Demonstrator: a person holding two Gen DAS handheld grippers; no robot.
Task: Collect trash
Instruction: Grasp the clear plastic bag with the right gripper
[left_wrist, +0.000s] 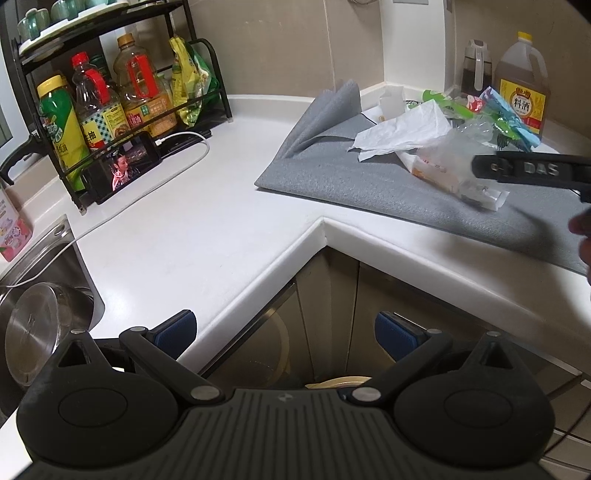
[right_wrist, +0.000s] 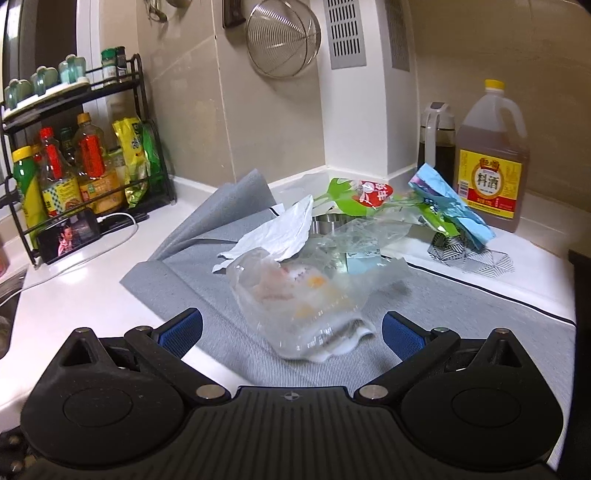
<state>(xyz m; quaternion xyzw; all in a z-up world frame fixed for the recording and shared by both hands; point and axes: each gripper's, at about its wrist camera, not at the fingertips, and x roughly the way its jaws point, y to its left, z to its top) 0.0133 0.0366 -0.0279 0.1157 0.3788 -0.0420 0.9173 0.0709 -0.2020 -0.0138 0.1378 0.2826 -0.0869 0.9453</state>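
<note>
Blue pads line both fingers of the right claw (right_wrist: 291, 328), which stands wide open and holds nothing. Between and just beyond its fingers lies a clear plastic bag (right_wrist: 295, 299), crumpled, with pale pink and orange contents showing through the film. The bag rests on a grey mat (right_wrist: 480, 332) spread over the white tabletop (right_wrist: 74, 291).

Behind the bag sits the rest of the trash: a white paper wrapper (right_wrist: 280, 232) overlapping the bag's far edge, a green and red wrapper (right_wrist: 362, 195), and a light blue packet (right_wrist: 450, 206) leaning against other clutter. A large brown bottle (right_wrist: 491, 162) with a yellow cap stands just behind the packet and is not trash.

The left claw (left_wrist: 284, 332) is likewise wide open and empty. It hangs off the tabletop edge above the cabinet fronts, well apart from the pile. A black rack (left_wrist: 122, 92) of bottles and a phone (left_wrist: 125, 170) stand at the far left, clear of the work area.

Step in hand, as judged: approach to the first pick, with the clear bag as target. No trash is collected yet, and no bin shows in either view.

The next move calls for advancing the right claw until the pads flank the bag, then closing on a bunched fold. Thin film slips and deforms; a shallow pinch may lose it or drag the paper wrapper along.
</note>
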